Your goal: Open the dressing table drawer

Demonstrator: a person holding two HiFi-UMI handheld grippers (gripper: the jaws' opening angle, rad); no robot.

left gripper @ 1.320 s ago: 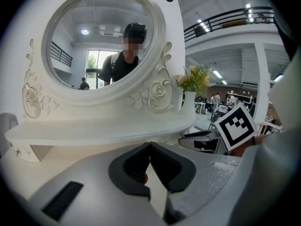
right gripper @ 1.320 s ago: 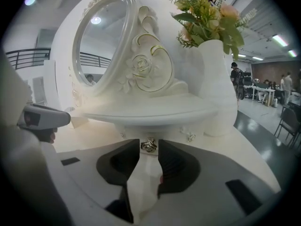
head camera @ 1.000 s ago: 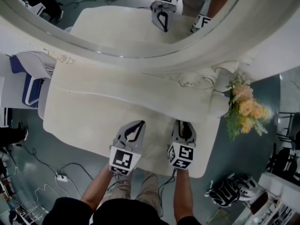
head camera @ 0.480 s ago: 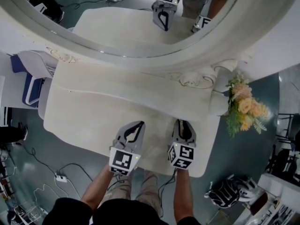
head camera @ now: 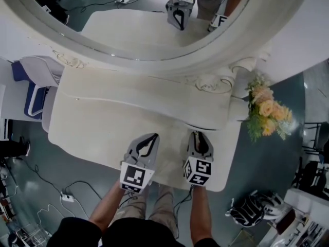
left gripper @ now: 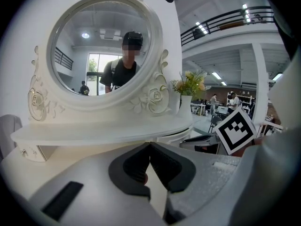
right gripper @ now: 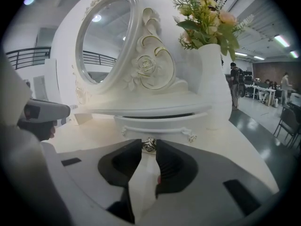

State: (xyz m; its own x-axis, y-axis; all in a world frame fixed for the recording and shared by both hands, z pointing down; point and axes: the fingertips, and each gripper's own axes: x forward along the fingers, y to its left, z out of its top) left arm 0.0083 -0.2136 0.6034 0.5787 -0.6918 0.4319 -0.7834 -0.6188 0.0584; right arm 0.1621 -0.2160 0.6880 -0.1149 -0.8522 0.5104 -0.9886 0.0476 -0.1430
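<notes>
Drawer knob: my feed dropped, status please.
Right hand-held gripper shut on drawer knob. Left hand-held gripper shut, empty. Drawer not visibly out. Nothing blocking.

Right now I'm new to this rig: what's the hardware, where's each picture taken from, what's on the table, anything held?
There is no robot. A person holds a two-jaw gripper in each hand. The head view comes from a camera on the person's head, looking steeply down. The left and right gripper views come from cameras riding on each gripper, looking along its jaws. Below is a white dressing table with an oval mirror that reflects the person and the grippers. A vase of flowers at the right end is the only thing I see standing on it. The left gripper is shut and empty above the tabletop. The right gripper is closed on the small metal knob of the drawer under the mirror shelf.
</notes>
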